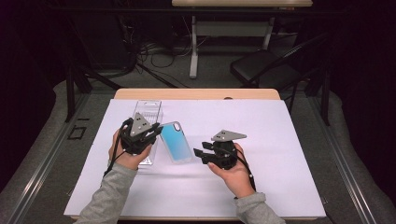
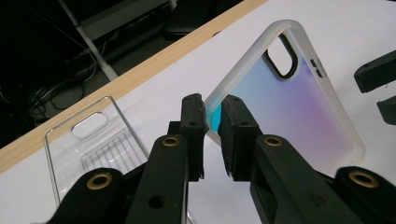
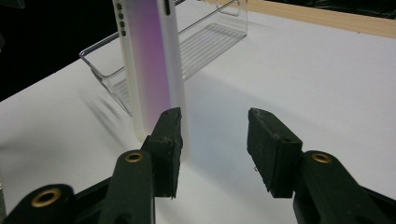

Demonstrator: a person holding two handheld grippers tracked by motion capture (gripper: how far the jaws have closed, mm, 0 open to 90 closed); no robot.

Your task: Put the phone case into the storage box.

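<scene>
Left of the phone case (image 1: 176,142), on the white sheet (image 1: 280,186): left gripper (image 1: 156,129) held low in a hand (image 1: 127,154) with grey sleeve (image 1: 109,198), pointing away and toward the case, jaws pressed together on its near left rim, seen in the left gripper view (image 2: 213,116) pinching the frosted edge. Case itself tilted off the sheet, blue to violet, camera cut-out at the far end. Right of the case, well apart from its rim in the high view: right gripper (image 1: 200,154) gripped from below by the other hand (image 1: 233,175), lying level and aimed at the case, jaws spread with nothing between them (image 3: 215,140); left jaw just in front of the case's edge. Behind and left of the case: clear plastic tray (image 1: 147,114), partly under the left gripper, touching or nearly touching the case. Beyond the case, wooden table edge (image 1: 196,94), then a dark chair (image 1: 261,67) and cables (image 1: 154,53) on the floor.
</scene>
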